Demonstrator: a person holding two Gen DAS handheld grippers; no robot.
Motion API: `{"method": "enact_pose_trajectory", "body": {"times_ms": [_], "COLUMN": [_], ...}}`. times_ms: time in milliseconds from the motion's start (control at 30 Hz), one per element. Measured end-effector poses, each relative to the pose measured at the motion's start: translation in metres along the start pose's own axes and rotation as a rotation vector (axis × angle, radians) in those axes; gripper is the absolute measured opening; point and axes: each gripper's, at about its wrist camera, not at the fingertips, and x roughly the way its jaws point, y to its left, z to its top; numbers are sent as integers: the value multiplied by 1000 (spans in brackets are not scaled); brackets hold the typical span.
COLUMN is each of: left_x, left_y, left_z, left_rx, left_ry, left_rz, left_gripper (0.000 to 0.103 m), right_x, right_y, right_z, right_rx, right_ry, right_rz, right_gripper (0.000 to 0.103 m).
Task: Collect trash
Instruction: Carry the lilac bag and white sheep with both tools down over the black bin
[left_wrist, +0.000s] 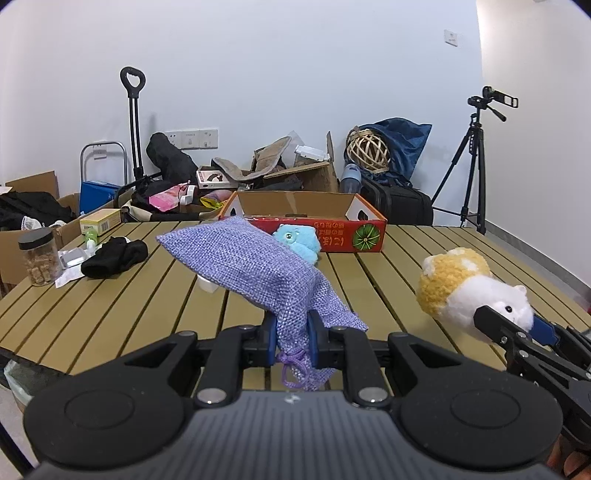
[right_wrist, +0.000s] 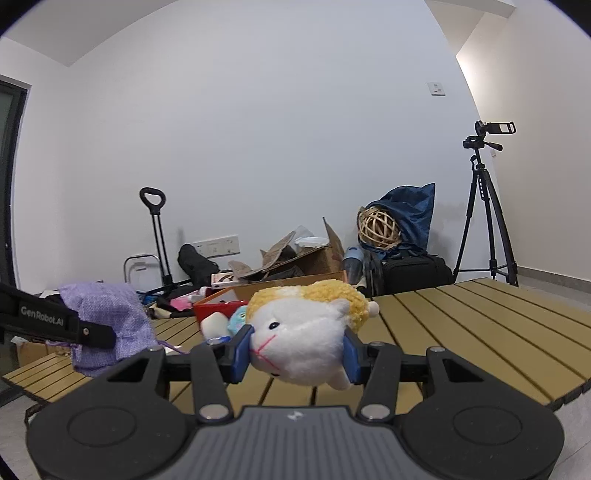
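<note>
Slatted desk (left_wrist: 424, 251) carries both loads clear of its surface. We see the purple pouch (left_wrist: 258, 269) pinched by the left tongs (left_wrist: 291, 343), hamster plush (right_wrist: 303, 332) by the right tongs (right_wrist: 295, 354). Risk: the pouch, gripped only near its drawstring neck, may slip toward 12 o'clock.

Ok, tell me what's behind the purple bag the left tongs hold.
Behind the purple bag: a blue plush, half covered, then the red box. A white object peeks out under the bag; the rest of it is hidden.
</note>
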Motion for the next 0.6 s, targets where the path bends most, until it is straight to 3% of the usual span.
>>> {"method": "enact_pose_trajectory", "body": {"times_ms": [267,600], "left_x": [-32,-63], "left_y": [13,32], "left_z": [-18,-52], "left_rx": [13,18], "left_ry": [2,45], "left_rz": [-15,-31], "left_gripper": [17,17], "right_x": [-37,-75], "right_y": [16,31], "right_z": [-5,-20], "right_rx": [-11,-43], "right_ry": [12,97], "right_rz": [28,48], "right_gripper": [48,48]}}
